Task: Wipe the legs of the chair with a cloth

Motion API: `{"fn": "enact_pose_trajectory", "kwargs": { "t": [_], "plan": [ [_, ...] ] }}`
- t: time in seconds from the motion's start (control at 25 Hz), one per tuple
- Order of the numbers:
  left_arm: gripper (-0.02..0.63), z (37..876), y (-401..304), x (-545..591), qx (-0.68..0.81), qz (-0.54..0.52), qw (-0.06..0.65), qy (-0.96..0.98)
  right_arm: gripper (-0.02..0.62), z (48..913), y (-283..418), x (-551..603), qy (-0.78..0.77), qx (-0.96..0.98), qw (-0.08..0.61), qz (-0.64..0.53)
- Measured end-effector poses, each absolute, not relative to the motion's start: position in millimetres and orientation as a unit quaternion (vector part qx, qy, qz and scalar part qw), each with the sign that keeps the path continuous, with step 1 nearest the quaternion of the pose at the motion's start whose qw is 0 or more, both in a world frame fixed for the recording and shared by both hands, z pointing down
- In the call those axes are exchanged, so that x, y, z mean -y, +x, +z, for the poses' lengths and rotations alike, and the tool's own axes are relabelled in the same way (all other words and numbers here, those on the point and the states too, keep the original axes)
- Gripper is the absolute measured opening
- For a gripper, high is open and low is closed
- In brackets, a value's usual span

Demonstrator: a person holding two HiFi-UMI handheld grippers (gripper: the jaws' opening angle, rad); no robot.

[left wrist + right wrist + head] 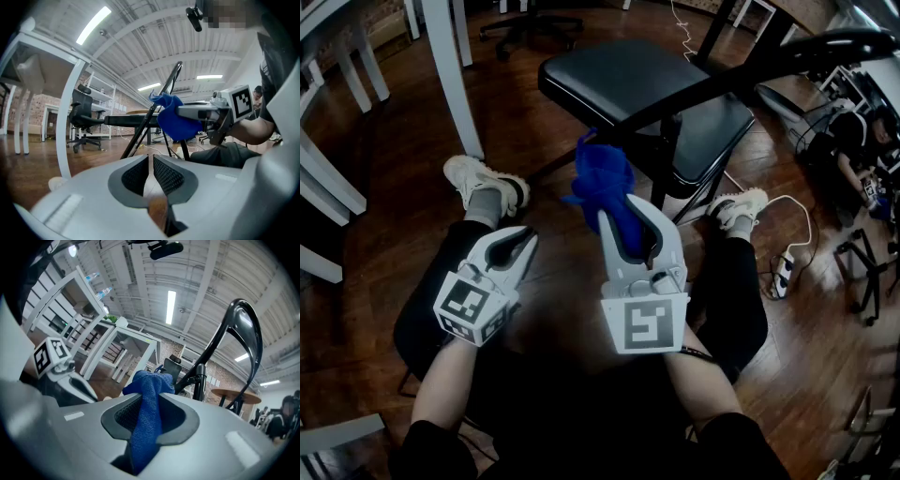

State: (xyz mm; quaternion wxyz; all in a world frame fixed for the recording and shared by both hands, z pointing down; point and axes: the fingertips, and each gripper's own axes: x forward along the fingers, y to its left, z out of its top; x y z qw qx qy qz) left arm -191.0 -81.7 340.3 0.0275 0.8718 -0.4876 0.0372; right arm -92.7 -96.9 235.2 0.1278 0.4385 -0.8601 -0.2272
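Pinching blue cloth [605, 180], right gripper [626, 217] near black chair [628, 80].

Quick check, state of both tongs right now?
Left tongs: closed, nothing between them.
Right tongs: closed on the blue cloth.
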Motion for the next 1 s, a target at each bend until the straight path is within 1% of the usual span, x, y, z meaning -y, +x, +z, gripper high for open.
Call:
{"fn": "enact_pose_trajectory", "kwargs": {
  "t": [0.12, 0.24, 0.36, 0.52, 0.6, 0.72, 0.76, 0.88, 1.0],
  "plan": [
    [0.034, 312.4, -203.6, 100.7, 0.460, 0.058, 0.006, 0.886, 0.109, 238.5, -101.9, 113.3, 0.456, 0.839, 0.160, -0.251],
    [0.034, 309.0, -214.4, 115.9, 0.442, 0.084, -0.012, 0.893, 0.110, 245.2, -112.0, 132.8, 0.471, 0.828, 0.183, -0.245],
    [0.034, 324.3, -226.7, 124.1, 0.431, 0.096, 0.005, 0.897, 0.109, 256.2, -124.6, 151.7, 0.483, 0.820, 0.198, -0.234],
    [0.034, 341.1, -244.9, 131.6, 0.434, 0.082, 0.022, 0.897, 0.109, 269.3, -139.6, 182.2, 0.513, 0.786, 0.226, -0.262],
    [0.034, 355.7, -256.7, 132.3, 0.457, 0.102, 0.004, 0.884, 0.109, 274.5, -142.2, 193.9, 0.528, 0.770, 0.231, -0.274],
    [0.034, 381.2, -272.0, 141.9, 0.492, 0.167, -0.047, 0.853, 0.109, 277.3, -145.7, 204.9, 0.553, 0.738, 0.234, -0.309],
    [0.034, 388.2, -272.7, 145.0, 0.495, 0.181, -0.053, 0.848, 0.109, 278.5, -147.0, 207.3, 0.559, 0.727, 0.239, -0.318],
    [0.034, 395.9, -267.6, 143.6, 0.485, 0.188, -0.055, 0.852, 0.109, 287.6, -155.1, 213.8, 0.566, 0.716, 0.256, -0.319],
    [0.034, 391.0, -268.2, 134.2, 0.480, 0.173, -0.064, 0.858, 0.109, 303.5, -169.3, 222.5, 0.557, 0.726, 0.268, -0.302]
  ]
}}
